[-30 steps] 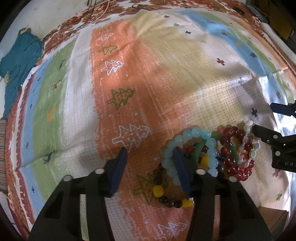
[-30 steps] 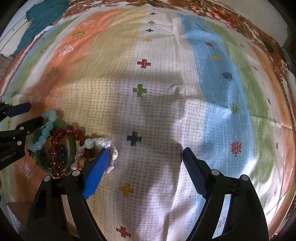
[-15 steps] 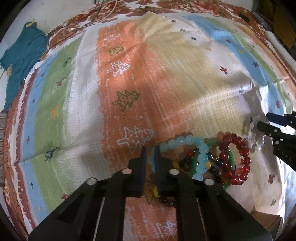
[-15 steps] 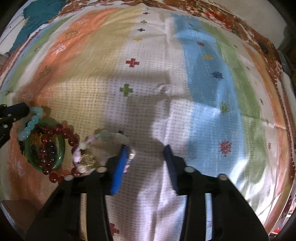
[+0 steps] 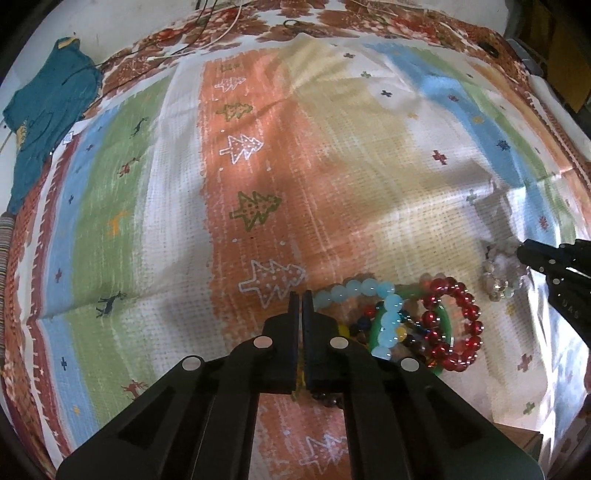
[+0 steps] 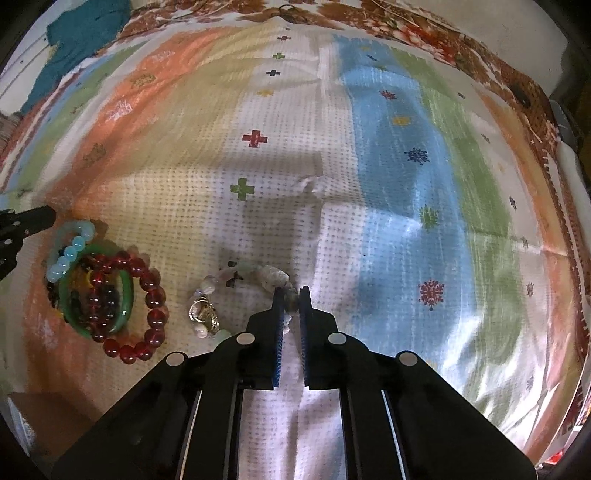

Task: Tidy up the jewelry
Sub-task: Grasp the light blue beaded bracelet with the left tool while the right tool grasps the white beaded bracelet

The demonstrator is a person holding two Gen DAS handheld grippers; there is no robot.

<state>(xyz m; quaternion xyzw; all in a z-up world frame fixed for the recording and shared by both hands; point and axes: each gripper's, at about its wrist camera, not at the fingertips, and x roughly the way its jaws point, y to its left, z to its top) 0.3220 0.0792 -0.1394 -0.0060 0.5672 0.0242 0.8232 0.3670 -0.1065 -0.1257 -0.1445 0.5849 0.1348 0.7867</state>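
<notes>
A heap of bracelets lies on the striped cloth: a light-blue bead bracelet, a red bead bracelet, a green bangle and a dark mixed-bead one. My left gripper is shut, with the light-blue bracelet against its right finger; whether it pinches the string I cannot tell. A pale bead bracelet with a gold charm lies apart from the heap. My right gripper is closing tight on one of its beads, pads pressing it. The right gripper also shows at the left wrist view's right edge.
A teal garment lies at the cloth's far left corner. Thin cables run along the far edge. A brown wooden surface shows past the cloth's near edge beside the heap. The cloth stretches wide beyond both grippers.
Both grippers have closed. The left shut at the light-blue bracelet's edge. The right shut on the pale bracelet, which now lies further right, clear of the heap.
</notes>
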